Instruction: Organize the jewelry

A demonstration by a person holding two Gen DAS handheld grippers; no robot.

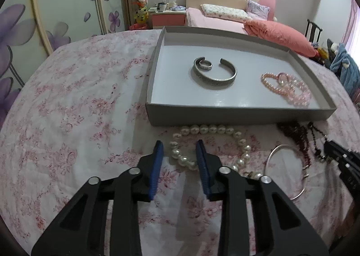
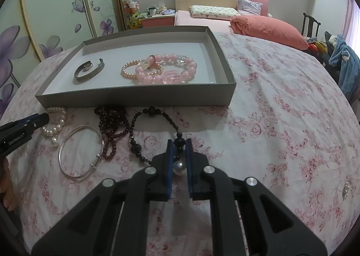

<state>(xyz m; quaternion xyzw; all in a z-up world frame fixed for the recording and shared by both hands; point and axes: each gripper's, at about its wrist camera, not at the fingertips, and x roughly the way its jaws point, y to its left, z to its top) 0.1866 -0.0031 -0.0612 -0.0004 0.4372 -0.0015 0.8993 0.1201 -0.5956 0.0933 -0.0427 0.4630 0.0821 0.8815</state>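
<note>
Blue fingers (image 2: 189, 161) pinch black necklace (image 2: 135, 130) — left gripper (image 1: 180, 154) wide.

Grey tray (image 1: 238, 114): matt cardboard. Cuff bangle (image 1: 216, 73): dull, engraved metal. Pearl necklace (image 1: 211, 130): glossy beads. Thin bangle (image 2: 81, 152): polished metal. Tablecloth (image 1: 78, 103): printed floral cloth, creased.

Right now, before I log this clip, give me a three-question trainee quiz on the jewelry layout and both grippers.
1. True or false: the silver cuff lies inside the grey tray.
2. Which piece sits between the right gripper fingers? A) white pearl necklace B) black bead necklace C) thin silver bangle
3. Fill in: the left gripper is ____, its fingers straddling pearls.

Key: 1 true; 2 B; 3 open.
</note>
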